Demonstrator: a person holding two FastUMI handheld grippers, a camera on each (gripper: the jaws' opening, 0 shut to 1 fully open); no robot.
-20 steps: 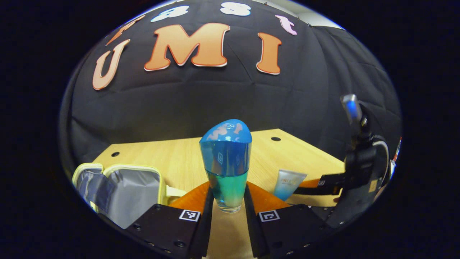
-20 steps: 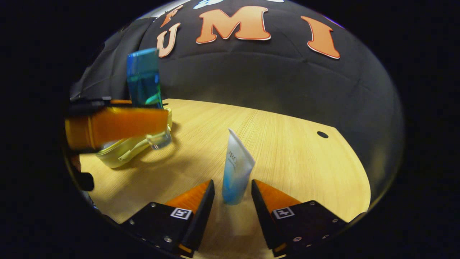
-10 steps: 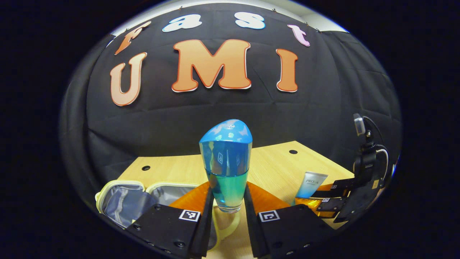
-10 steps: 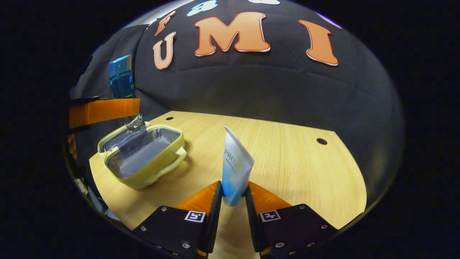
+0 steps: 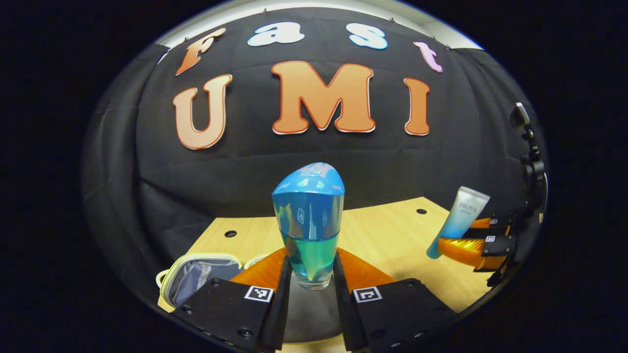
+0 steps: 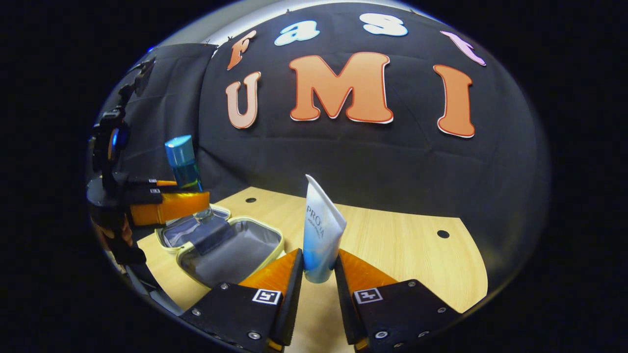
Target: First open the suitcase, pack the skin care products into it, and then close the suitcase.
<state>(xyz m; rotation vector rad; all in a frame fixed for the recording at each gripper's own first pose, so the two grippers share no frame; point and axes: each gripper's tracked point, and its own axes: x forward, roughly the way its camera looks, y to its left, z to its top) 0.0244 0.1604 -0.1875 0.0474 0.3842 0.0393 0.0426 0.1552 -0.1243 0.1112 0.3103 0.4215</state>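
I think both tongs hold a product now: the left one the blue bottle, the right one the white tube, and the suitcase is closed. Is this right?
Not quite: the suitcase lies open, its grey lining visible in the right gripper view. The rest stands: left tongs grip the blue bottle, right tongs the white tube.

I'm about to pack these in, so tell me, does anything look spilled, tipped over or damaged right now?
Nothing stands out. The blue bottle is upright in the left gripper above the open case, its liquid level. The white tube stands upright in the right gripper. The table looks dry.
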